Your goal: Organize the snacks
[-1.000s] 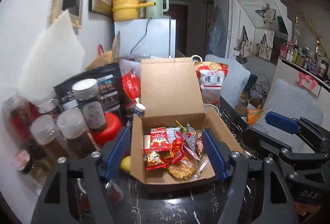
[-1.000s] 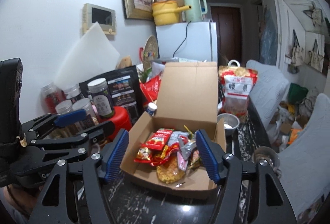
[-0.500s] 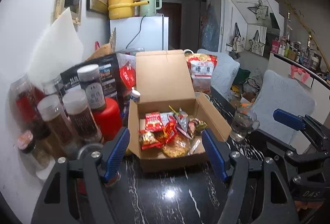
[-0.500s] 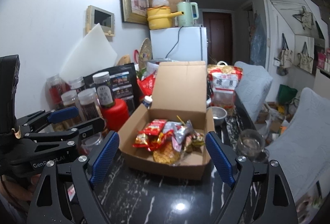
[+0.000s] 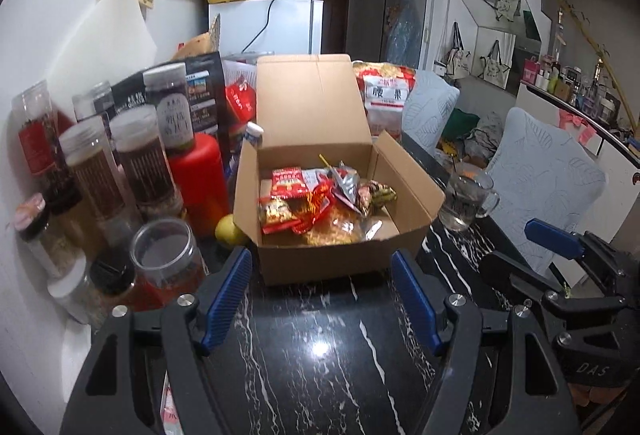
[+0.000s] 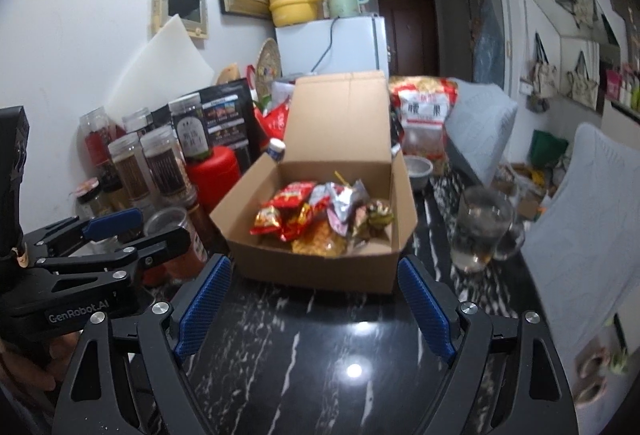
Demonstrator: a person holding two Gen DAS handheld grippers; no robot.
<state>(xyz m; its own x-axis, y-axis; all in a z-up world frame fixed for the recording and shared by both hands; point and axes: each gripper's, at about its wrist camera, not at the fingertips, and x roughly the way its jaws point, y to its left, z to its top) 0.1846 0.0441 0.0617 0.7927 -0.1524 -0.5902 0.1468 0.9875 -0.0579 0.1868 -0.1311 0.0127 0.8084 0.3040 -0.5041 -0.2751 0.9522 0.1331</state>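
An open cardboard box (image 5: 336, 263) (image 6: 320, 271) stands on the black marble table (image 5: 320, 355) with its lid upright. Inside lies a pile of snack packets (image 5: 316, 203) (image 6: 320, 219), red, silver and yellow. My left gripper (image 5: 320, 295) is open and empty, just in front of the box. My right gripper (image 6: 316, 309) is open and empty, also in front of the box. The left gripper shows at the left of the right wrist view (image 6: 132, 231); the right gripper shows at the right of the left wrist view (image 5: 520, 247).
Several jars (image 5: 140, 155) and a red canister (image 5: 200, 179) crowd the table's left. A lemon (image 5: 228, 231) lies beside the box. A glass mug (image 5: 464, 199) (image 6: 480, 227) stands right of the box. A large snack bag (image 5: 384, 95) stands behind it. Chairs (image 5: 548, 171) line the right.
Both grippers have pulled back from the box; it now sits farther ahead, beyond the fingertips. Both stayed open. The box and snacks have not moved.
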